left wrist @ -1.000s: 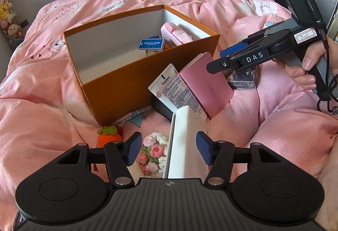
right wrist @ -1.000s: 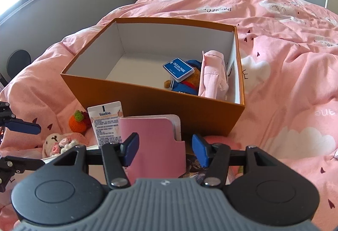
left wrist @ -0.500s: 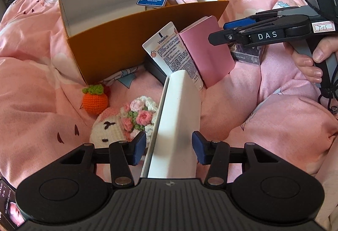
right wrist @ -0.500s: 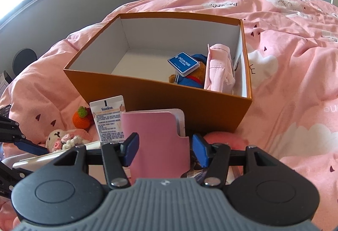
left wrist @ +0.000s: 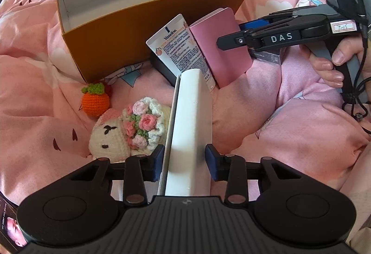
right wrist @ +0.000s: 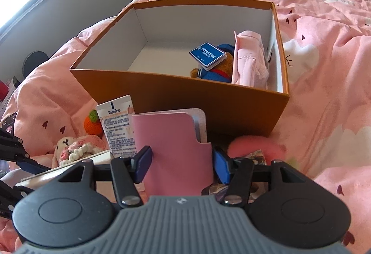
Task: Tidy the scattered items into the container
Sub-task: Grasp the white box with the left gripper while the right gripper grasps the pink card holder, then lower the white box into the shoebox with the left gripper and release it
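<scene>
- The left gripper [left wrist: 184, 161] has narrowed around the white box [left wrist: 191, 128]; its jaws are closing, pads not quite touching.
- The right gripper [right wrist: 182, 164], jaws opening, straddles the pink wallet [right wrist: 172, 144] outside the orange box [right wrist: 190, 100].

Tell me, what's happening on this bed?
A person with a gripper in each hand is tidying things into the orange box. The left gripper is closing on a white slab. The right gripper straddles a pink notebook, jaws opening. A tagged plush already lies inside.
</scene>
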A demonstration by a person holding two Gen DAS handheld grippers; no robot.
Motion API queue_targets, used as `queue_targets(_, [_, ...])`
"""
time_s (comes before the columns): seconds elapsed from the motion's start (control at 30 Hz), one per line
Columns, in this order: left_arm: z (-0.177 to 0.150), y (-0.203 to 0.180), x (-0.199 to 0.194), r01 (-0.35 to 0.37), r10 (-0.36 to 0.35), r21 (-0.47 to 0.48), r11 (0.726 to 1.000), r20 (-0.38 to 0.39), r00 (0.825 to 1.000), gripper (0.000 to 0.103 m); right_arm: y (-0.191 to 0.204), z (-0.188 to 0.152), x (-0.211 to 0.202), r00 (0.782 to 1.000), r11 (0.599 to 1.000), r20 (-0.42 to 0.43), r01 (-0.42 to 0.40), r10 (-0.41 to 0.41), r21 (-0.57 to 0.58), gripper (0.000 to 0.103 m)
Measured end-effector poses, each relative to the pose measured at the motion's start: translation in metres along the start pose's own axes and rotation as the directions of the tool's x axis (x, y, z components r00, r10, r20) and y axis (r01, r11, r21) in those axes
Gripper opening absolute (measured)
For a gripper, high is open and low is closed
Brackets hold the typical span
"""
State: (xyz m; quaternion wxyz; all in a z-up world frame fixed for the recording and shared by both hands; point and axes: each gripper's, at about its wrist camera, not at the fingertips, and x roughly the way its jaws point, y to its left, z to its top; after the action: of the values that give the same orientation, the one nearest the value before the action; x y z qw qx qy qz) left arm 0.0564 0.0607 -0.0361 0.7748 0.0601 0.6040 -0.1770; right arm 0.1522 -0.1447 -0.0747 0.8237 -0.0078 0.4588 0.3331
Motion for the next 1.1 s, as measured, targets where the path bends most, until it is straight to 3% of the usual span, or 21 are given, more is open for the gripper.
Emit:
queue_targets(0.37, [0.012,-0.006,0.021,0.013,-0.013,-0.025,1.0,-0.015,1.0,0.04,-0.011,0.002,0.019,0.993,0.994,-0.035,-0.111,0.112,0.02,0.071])
queue_targets(0.83, [0.014,-0.017,0.034,-0.036,0.036,-0.024,0.999,-0.017,0.999,0.04,0.019,0.002,-0.02,0.995,0.986,-0.02,-0.101,0.099,-0.131,0.044])
queue_targets(0.97, [0.01,-0.021,0.03,-0.042,0.042,-0.01,0.999,0.016,0.999,0.033,0.023,-0.002,-0.028,0.997,0.983,-0.013,-0.084,0.083,-0.162,0.038])
queue_targets(1.1, [0.005,-0.018,0.019,-0.037,0.039,-0.04,0.999,0.049,0.998,0.033,0.023,-0.003,-0.04,0.997,0.983,0.007,-0.074,0.076,-0.169,0.027])
